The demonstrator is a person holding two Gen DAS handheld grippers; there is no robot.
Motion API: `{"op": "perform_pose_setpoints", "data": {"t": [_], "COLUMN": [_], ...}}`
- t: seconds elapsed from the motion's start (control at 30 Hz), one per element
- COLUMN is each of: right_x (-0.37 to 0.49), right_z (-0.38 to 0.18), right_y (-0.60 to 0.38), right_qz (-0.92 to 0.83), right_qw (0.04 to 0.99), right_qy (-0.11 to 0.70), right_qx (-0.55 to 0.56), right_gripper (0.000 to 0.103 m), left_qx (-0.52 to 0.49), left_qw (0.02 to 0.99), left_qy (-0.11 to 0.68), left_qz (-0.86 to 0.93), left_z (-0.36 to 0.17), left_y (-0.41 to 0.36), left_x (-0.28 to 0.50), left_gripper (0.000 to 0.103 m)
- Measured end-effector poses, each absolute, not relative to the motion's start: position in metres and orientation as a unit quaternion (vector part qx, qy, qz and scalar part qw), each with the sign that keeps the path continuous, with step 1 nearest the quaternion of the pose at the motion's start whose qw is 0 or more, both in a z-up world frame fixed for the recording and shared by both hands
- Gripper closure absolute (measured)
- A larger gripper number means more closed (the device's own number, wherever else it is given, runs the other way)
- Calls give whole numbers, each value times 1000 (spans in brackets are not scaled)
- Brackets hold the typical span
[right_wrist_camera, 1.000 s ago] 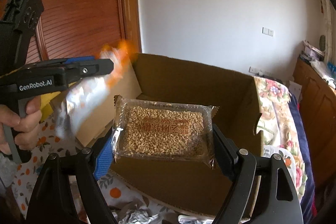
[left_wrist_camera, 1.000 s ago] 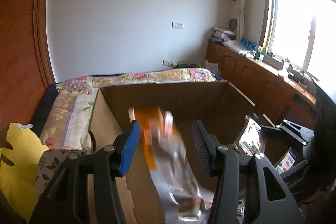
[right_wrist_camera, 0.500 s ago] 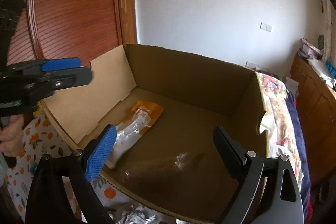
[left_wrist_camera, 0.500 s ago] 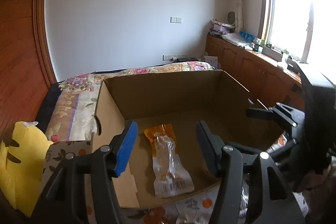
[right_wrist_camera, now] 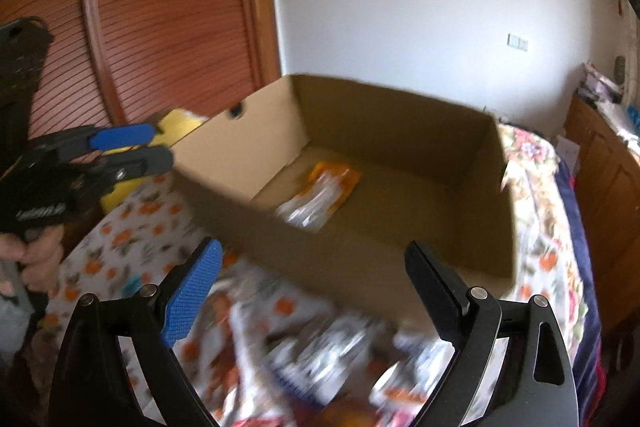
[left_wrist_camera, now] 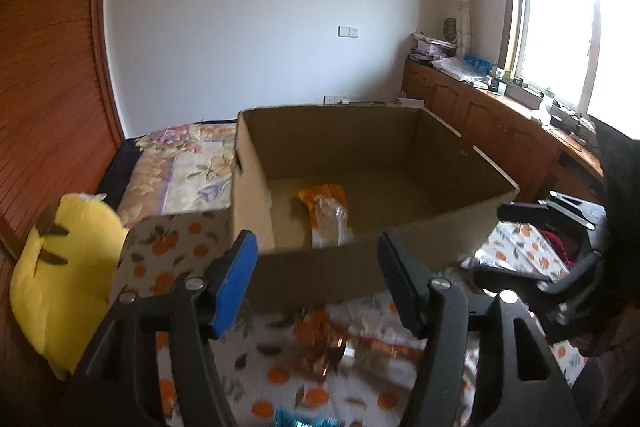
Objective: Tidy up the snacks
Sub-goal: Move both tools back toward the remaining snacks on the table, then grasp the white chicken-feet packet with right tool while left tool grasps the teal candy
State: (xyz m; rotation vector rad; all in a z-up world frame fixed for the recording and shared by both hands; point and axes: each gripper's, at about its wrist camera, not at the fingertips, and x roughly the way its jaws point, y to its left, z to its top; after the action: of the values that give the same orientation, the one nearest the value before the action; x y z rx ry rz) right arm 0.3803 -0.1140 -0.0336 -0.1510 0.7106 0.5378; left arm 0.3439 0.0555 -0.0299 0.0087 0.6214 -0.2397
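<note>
An open cardboard box (left_wrist_camera: pixel 320 267) stands on the bed; it also shows in the right wrist view (right_wrist_camera: pixel 392 119). An orange and clear snack packet (left_wrist_camera: pixel 328 211) lies on its floor, also seen from the right (right_wrist_camera: pixel 320 195). My left gripper (left_wrist_camera: pixel 316 283) is open and empty, in front of the box's near wall. My right gripper (right_wrist_camera: pixel 312 287) is open and empty, in front of the box and above loose snack packets (right_wrist_camera: pixel 320 359), which are blurred. A copper-coloured packet (left_wrist_camera: pixel 332 347) lies on the sheet below my left gripper.
The sheet (left_wrist_camera: pixel 168 259) has an orange fruit print. A yellow plush cushion (left_wrist_camera: pixel 60 275) lies at the left. A wooden slatted wardrobe (right_wrist_camera: pixel 160 19) stands behind. Wooden cabinets (left_wrist_camera: pixel 500 131) run under the window at the right.
Both grippers let go of their snacks into the box and pulled back and down out of it. The sesame bar pack is no longer in view.
</note>
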Motion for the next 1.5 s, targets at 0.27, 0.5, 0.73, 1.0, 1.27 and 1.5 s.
{"op": "perform_pose_setpoints", "data": {"t": [0.27, 0.5, 0.73, 1.0, 1.27, 1.5], "right_x": [341, 346, 351, 351, 346, 341], "right_z": [-70, -102, -111, -125, -128, -129], "right_y": [-93, -74, -61, -52, -47, -42], "right_qz": [293, 304, 301, 267, 238, 219], "right_qw": [879, 865, 853, 838, 832, 824], "right_qy": [370, 391, 415, 458, 477, 490], "right_qx": [-71, -77, -95, -130, -153, -183], "right_gripper": [16, 22, 27, 28, 27, 27], "left_qx": [6, -2, -10, -28, -63, -88], "left_qw": [939, 935, 934, 931, 923, 916], "left_qy": [327, 340, 339, 340, 352, 363], "left_qz": [-104, -104, -116, -133, -145, -146], "left_z": [-75, -112, -126, -140, -146, -149], "left_y": [70, 78, 84, 94, 106, 115], "left_x": [297, 268, 252, 250, 258, 262], "left_gripper": [36, 36, 36, 36, 36, 36]}}
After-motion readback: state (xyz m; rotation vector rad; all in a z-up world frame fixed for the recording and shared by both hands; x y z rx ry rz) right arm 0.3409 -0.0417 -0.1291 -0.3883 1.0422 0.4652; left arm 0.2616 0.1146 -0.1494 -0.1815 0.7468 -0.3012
